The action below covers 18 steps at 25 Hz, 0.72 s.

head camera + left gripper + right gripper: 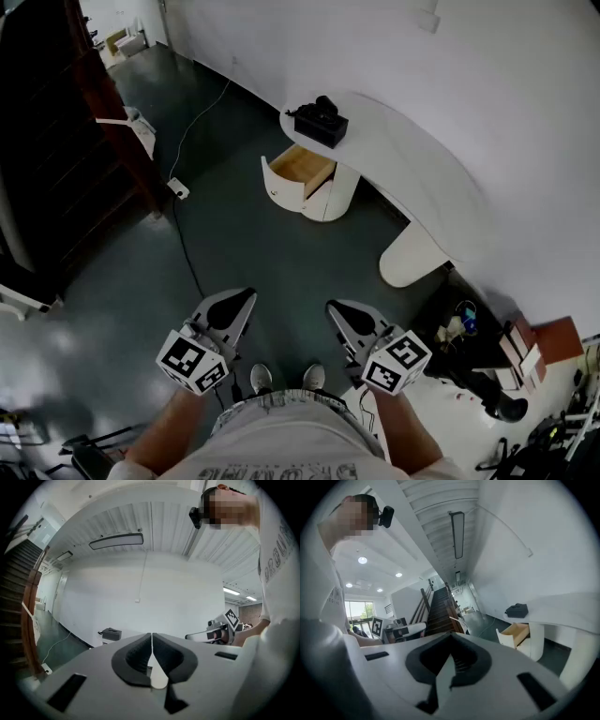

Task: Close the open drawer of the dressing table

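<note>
Dark floor (pixel 234 248); dressing table (pixel 412 178) drawer (pixel 302 169) pulled out, wood interior showing; left tool (pixel 246 293), right tool (pixel 334 306) pressed together.

White drawer (pixel 298 173) open (wooden inside).

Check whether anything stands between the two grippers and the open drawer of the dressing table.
Nothing visible does. Only floor lies between the left gripper, the right gripper and the drawer. A cable runs along the floor to the left of that path.
</note>
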Motion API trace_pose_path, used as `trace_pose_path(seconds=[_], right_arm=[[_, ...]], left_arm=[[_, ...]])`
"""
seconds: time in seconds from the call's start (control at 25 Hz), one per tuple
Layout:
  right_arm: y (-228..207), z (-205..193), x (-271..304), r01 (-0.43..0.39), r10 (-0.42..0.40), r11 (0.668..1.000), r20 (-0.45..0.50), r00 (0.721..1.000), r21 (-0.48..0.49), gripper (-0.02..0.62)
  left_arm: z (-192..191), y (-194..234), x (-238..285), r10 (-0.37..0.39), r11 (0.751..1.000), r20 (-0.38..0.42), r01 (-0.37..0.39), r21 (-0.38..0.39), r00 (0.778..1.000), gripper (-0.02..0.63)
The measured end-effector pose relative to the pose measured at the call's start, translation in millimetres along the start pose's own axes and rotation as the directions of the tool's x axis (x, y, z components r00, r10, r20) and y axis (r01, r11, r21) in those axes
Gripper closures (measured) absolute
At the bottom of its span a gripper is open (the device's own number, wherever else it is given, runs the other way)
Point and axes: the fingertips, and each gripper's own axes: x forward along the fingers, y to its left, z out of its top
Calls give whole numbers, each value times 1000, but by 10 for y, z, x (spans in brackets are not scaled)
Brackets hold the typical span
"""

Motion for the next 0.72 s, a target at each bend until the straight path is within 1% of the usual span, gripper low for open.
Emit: trace_pose_path(seconds=[0.36,0.72], right_arm=[[-26,34,-15,-6,6,1000,10,1000,5,586],[-31,-15,-39,-15,15,1000,2,1000,21,588]], left_arm=[[-24,-24,43,9,1000,-3,-9,8,1000,581],[-34,-65,47,14,1000,-8,-14,17,1000,581]])
